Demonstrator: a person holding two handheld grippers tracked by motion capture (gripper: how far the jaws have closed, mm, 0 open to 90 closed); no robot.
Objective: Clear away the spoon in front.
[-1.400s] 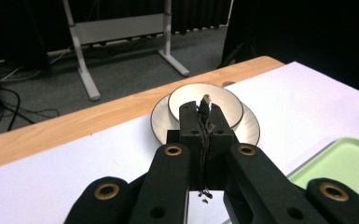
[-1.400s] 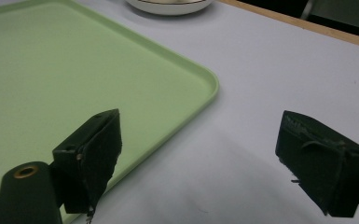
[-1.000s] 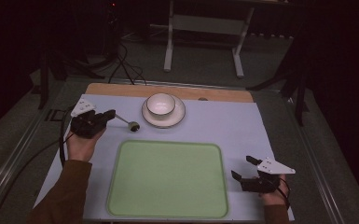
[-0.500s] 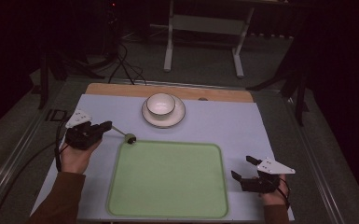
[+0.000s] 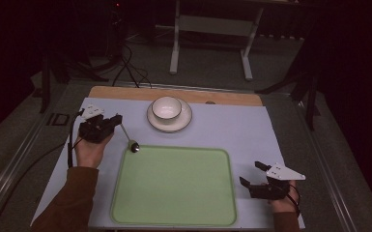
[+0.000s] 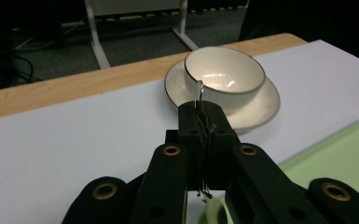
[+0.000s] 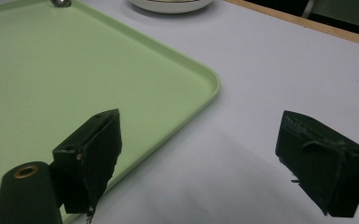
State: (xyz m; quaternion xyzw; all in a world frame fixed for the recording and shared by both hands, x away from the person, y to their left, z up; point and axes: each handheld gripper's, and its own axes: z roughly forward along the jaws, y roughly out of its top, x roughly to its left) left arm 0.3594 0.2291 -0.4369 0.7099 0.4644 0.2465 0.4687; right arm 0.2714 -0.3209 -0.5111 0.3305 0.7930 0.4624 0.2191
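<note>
One spoon [image 5: 128, 137] clamped in my left hand-held gripper [image 5: 116, 121], bowl end at the tray [image 5: 174, 212] corner. My right hand-held gripper [image 5: 252, 175] gapes empty.

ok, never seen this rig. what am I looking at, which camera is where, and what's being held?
No robot arm here: a person holds a handheld two-jaw gripper in each hand at a table.

The high view looks down from above the person's side. The other two cameras ride on the grippers and look along their black jaws.

On the pale table cover lie a green tray and, farther back, a cup on a saucer.

The left gripper is shut on the thin handle of a spoon, whose bowl end sits at the tray's far left corner. In the left gripper view the handle pokes up between the closed jaws.

The right gripper is open, holds nothing, and sits just right of the tray.
</note>
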